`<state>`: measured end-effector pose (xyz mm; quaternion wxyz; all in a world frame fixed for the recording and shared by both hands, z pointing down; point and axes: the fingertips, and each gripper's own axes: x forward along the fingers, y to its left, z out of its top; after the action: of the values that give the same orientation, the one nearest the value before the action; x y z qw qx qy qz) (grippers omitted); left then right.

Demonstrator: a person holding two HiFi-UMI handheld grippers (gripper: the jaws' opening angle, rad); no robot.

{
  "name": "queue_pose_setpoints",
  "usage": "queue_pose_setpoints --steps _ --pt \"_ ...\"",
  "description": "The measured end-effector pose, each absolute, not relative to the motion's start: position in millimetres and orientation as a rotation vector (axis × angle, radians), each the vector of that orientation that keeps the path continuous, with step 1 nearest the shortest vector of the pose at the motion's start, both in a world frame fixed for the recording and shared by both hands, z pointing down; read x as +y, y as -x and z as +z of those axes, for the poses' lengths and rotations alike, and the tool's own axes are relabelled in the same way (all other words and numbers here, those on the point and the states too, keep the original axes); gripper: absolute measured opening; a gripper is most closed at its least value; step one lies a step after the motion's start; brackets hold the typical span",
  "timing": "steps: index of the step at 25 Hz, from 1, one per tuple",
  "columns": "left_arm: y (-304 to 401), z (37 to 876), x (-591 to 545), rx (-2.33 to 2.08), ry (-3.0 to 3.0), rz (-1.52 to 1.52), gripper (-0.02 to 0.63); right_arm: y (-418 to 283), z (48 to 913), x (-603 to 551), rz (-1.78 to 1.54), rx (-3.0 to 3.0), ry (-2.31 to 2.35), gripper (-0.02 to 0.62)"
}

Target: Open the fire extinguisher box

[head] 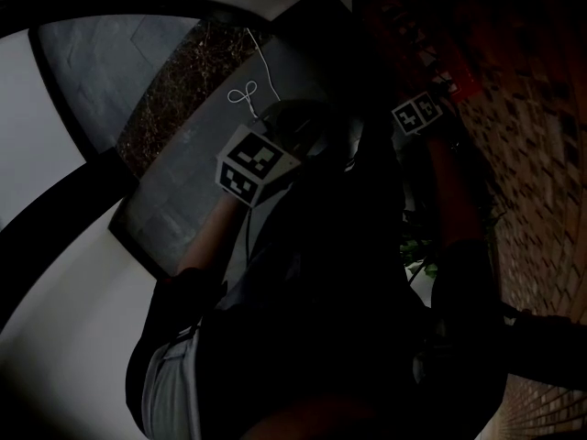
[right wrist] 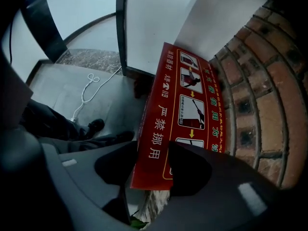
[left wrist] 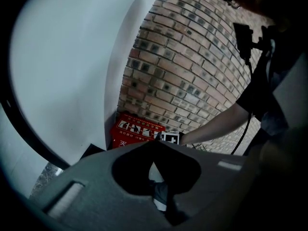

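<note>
Fire extinguisher box (right wrist: pixel 185 105): red lid, yellow border lines, yellow and white characters, white pictogram panels with black-and-red figures. Brick wall (right wrist: pixel 262 95): reddish-brown bricks, pale grey mortar, dark spot in each brick. Wall (left wrist: pixel 62 61): plain white. Frame strip (right wrist: pixel 120 28): black. Floor (right wrist: pixel 57 88): grey tiles. Cord (right wrist: pixel 90 88): white. Stone strip (head: pixel 179 85): dark, brown-speckled. Left gripper (left wrist: pixel 155 142) and right gripper (right wrist: pixel 153 150): matte grey bodies, paler grey rectangular insets. Marker cubes (head: pixel 252 166): black squares on white. Shoes (right wrist: pixel 96 125): black. Leaf (right wrist: pixel 137 223): green.
</note>
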<state>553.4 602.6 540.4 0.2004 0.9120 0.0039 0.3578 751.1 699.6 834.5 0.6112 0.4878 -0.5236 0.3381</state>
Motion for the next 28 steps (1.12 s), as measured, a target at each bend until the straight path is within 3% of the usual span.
queue_pose_setpoints --steps 9,17,28 --pt "-548 532 594 -0.033 -2.565 0.975 0.0 -753 820 698 0.829 -1.251 -1.149 0.196" --pt "-558 519 594 -0.012 -2.603 0.931 0.0 -750 788 708 0.831 -1.256 -1.159 0.14" --pt "-568 502 598 -0.005 -2.659 0.885 0.0 -766 742 706 0.773 -1.304 -1.227 0.149"
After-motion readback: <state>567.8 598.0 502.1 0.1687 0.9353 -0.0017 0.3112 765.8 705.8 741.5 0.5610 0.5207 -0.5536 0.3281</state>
